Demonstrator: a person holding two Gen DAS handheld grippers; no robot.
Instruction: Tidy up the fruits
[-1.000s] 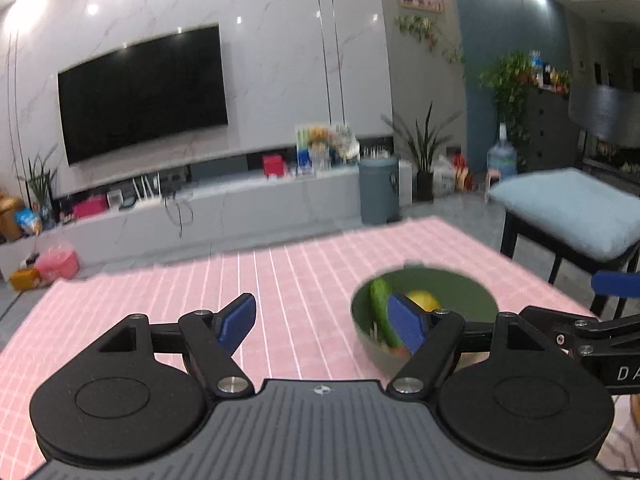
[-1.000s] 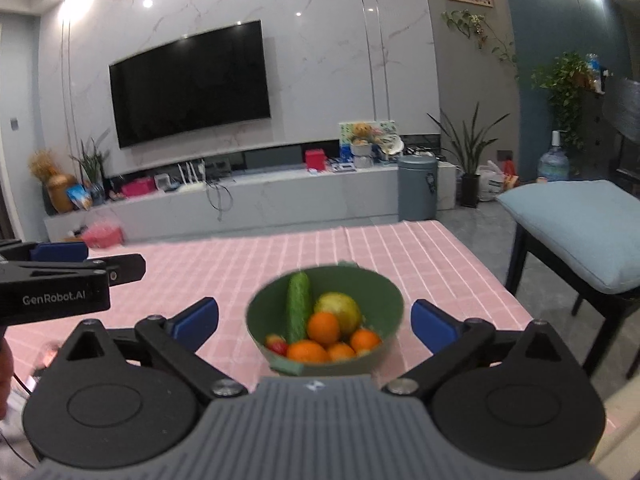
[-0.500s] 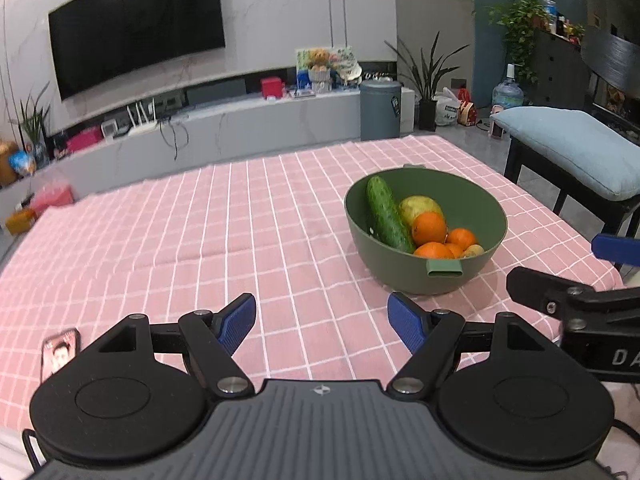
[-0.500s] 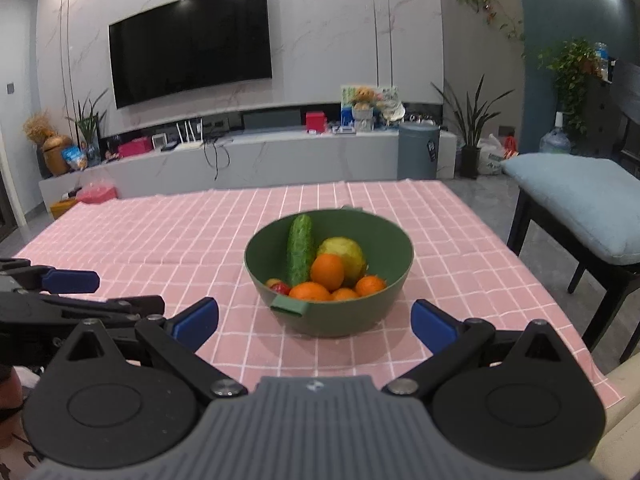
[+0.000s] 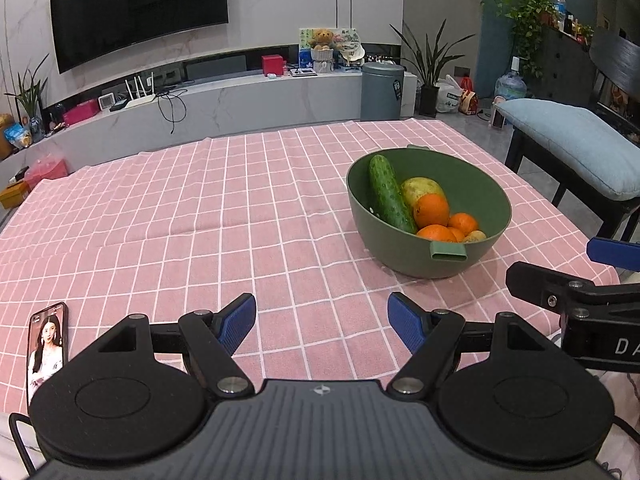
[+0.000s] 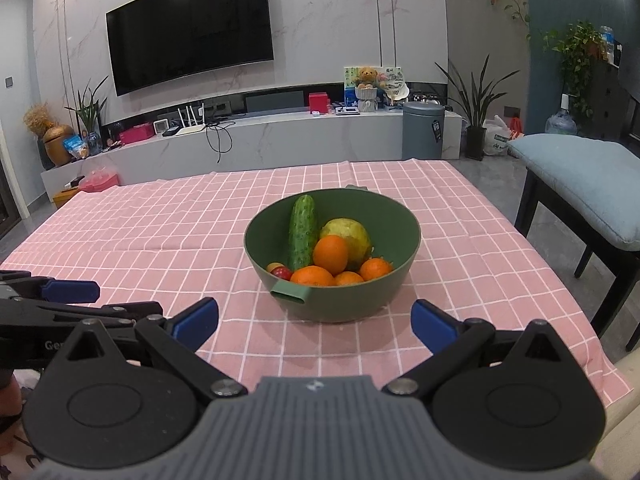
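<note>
All fruit in sight, oranges (image 6: 330,255) and cucumber (image 6: 303,230) included, sits in the bowl (image 6: 368,296); none lies on the cloth around it. Both grippers, left (image 5: 321,322) and right (image 6: 314,318), hover before the bowl, spread wide and empty. That fits fruit gathered or awaiting sorting.

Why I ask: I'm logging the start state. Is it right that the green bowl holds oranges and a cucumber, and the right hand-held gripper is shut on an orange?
Not quite. The right hand-held gripper is open and empty, as the right wrist view shows. The green bowl does hold oranges and a cucumber.
</note>
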